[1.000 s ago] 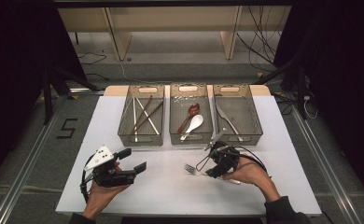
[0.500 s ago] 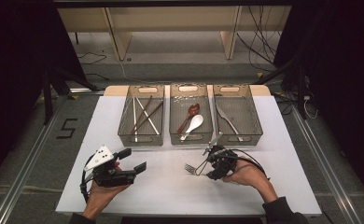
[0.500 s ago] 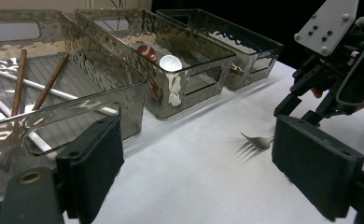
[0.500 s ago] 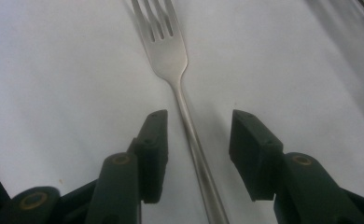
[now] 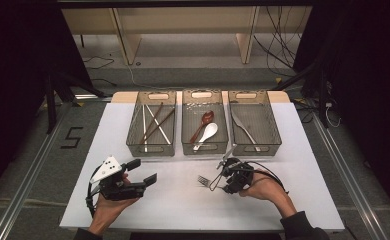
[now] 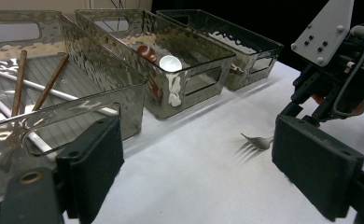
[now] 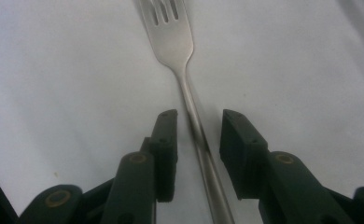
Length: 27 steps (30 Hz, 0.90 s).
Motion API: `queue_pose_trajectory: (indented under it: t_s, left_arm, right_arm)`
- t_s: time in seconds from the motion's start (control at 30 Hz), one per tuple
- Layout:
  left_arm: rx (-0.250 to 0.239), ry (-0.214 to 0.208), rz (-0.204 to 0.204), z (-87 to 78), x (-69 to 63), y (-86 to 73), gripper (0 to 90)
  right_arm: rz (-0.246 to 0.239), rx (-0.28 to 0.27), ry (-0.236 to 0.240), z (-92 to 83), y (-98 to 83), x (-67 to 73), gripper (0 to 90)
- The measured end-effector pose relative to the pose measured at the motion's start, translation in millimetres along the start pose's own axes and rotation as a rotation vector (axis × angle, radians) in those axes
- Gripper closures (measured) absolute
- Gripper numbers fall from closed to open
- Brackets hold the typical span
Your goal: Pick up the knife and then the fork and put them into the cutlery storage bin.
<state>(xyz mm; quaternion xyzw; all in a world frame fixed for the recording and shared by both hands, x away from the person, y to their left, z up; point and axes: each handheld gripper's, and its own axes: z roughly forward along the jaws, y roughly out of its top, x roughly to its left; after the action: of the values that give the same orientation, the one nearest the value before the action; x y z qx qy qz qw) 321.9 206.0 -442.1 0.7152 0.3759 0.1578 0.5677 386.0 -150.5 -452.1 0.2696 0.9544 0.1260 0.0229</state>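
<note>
Nearest the person, the fork (image 7: 173,39) lies flat on the white table (image 5: 183,210), its tines pointing away from the right hand. The right tool (image 7: 199,140) straddles the fork's handle; its jaws have just been closing and now stand narrow on either side of the handle, with small gaps left and the pads not yet pressing. Left of the fork, well apart from it, the left tool (image 5: 143,171) hangs wide open with nothing between its jaws. Beyond the fork stand three clear bins: the left bin (image 5: 133,135) with chopsticks (image 5: 155,125), the middle bin (image 5: 187,135) with two spoons (image 5: 206,129), the right bin (image 5: 273,135) with a knife (image 5: 244,130).
</note>
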Motion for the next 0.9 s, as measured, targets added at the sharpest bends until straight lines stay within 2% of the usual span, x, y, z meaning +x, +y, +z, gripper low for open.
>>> queue_pose_trajectory:
  t_s: [0.4, 0.9]
  left_arm:
    - [0.0, 0.0, 0.002, 0.0, -0.2, 0.0, 16.1]
    - [0.0, 0.0, 0.004, -0.2, -0.1, 0.1, 16.0]
  right_arm:
    - [-0.008, 0.006, -0.007, 2.5, -0.2, 0.3, 71.0]
    - [-0.043, 0.026, -0.026, 5.2, 0.0, 2.5, 77.0]
